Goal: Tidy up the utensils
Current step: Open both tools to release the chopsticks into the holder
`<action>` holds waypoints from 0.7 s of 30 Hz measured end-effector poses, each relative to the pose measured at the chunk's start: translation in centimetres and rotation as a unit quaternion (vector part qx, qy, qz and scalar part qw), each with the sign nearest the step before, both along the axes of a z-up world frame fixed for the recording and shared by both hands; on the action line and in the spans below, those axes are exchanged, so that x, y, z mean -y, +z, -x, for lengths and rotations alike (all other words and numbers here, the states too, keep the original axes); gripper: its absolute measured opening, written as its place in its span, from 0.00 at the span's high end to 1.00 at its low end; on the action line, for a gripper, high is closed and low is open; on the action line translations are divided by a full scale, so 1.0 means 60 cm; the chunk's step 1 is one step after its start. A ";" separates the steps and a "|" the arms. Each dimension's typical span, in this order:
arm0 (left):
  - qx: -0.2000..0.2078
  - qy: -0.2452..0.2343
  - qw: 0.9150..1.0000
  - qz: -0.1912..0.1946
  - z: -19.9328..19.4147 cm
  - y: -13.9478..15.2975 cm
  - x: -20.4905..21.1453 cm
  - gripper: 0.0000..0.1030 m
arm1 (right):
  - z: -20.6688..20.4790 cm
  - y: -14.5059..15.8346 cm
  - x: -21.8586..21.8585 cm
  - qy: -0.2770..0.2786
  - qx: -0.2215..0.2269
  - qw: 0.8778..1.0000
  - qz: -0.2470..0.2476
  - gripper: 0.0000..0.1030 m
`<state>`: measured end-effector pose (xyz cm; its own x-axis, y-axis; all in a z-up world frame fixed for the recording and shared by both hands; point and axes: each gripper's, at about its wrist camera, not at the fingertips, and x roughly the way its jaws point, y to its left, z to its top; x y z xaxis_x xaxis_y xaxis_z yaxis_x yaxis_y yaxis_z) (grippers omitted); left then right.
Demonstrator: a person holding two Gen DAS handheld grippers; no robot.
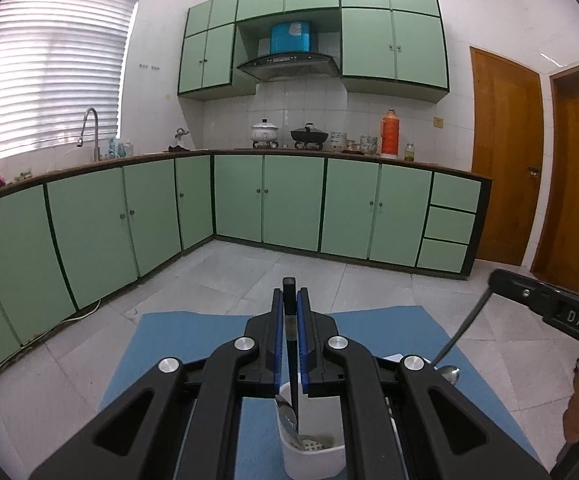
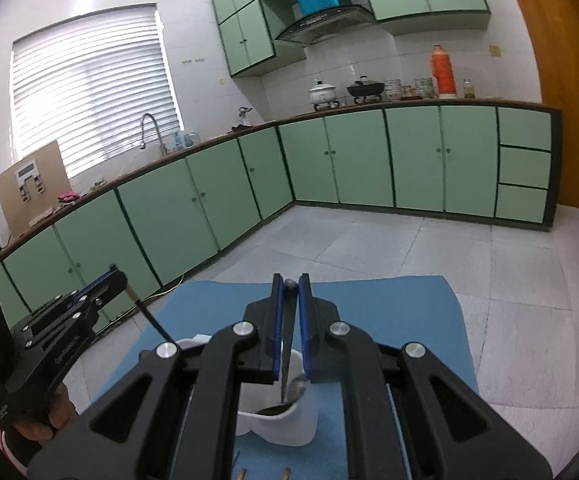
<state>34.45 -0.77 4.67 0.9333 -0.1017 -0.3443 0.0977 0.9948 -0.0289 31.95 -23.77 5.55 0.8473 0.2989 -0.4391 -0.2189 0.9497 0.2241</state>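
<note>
My left gripper (image 1: 289,295) is shut on a black-handled utensil (image 1: 290,344) that hangs down into a white holder cup (image 1: 313,454) on the blue mat (image 1: 193,344). A metal utensil head (image 1: 287,416) rests inside the cup. My right gripper (image 2: 290,285) is shut on a metal spoon (image 2: 288,352) whose bowl dips into the white holder cup (image 2: 277,426). The right gripper also shows at the right of the left wrist view (image 1: 501,280), the spoon's bowl (image 1: 449,374) hanging below it. The left gripper also shows at the left of the right wrist view (image 2: 119,280).
The blue mat (image 2: 389,320) lies on a grey tiled floor (image 2: 409,248). Green cabinets (image 1: 289,200) with a cluttered counter run along the back and left walls. Wooden doors (image 1: 505,160) stand at the right. Two wooden stick ends (image 2: 265,474) lie on the mat near me.
</note>
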 end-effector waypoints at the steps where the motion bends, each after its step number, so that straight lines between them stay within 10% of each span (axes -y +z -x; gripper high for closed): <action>1: 0.000 0.001 1.000 0.000 0.000 0.000 -0.002 0.93 | 0.001 -0.001 0.005 -0.003 -0.002 1.000 -0.002 0.90; 21: 0.026 0.002 1.000 0.013 0.086 0.013 -0.033 0.27 | 0.090 -0.016 0.045 -0.027 0.016 0.999 0.005 0.34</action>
<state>29.27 1.23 5.45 0.9505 -0.1062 -0.2920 0.0956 0.9941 -0.0504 26.54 -26.49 4.61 0.8758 0.2482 -0.4139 -0.1747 0.9625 0.2075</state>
